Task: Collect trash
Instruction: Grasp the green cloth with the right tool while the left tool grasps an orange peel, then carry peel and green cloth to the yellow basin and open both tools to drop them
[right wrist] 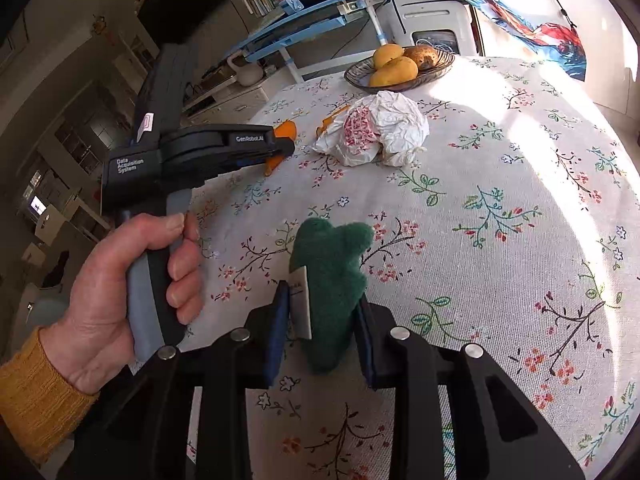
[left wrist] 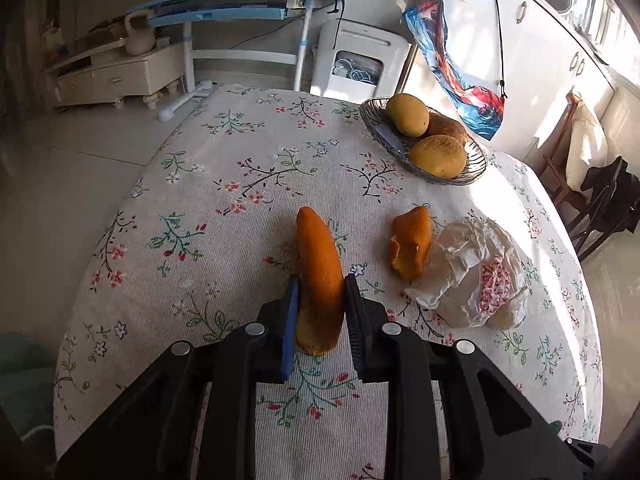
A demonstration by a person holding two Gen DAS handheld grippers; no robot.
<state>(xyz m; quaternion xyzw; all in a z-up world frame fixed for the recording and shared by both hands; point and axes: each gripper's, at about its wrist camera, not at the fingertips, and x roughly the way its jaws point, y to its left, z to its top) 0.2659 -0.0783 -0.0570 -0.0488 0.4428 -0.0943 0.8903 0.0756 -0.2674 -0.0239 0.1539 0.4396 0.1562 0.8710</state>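
On the floral tablecloth (left wrist: 240, 152), near the crumpled wrapper (left wrist: 476, 272): left gripper (left wrist: 320, 300) clamped on a long orange peel (left wrist: 318, 264). Second peel (left wrist: 412, 240) touches the wrapper. Right gripper (right wrist: 322, 316) clamped on a green cloth (right wrist: 332, 272).
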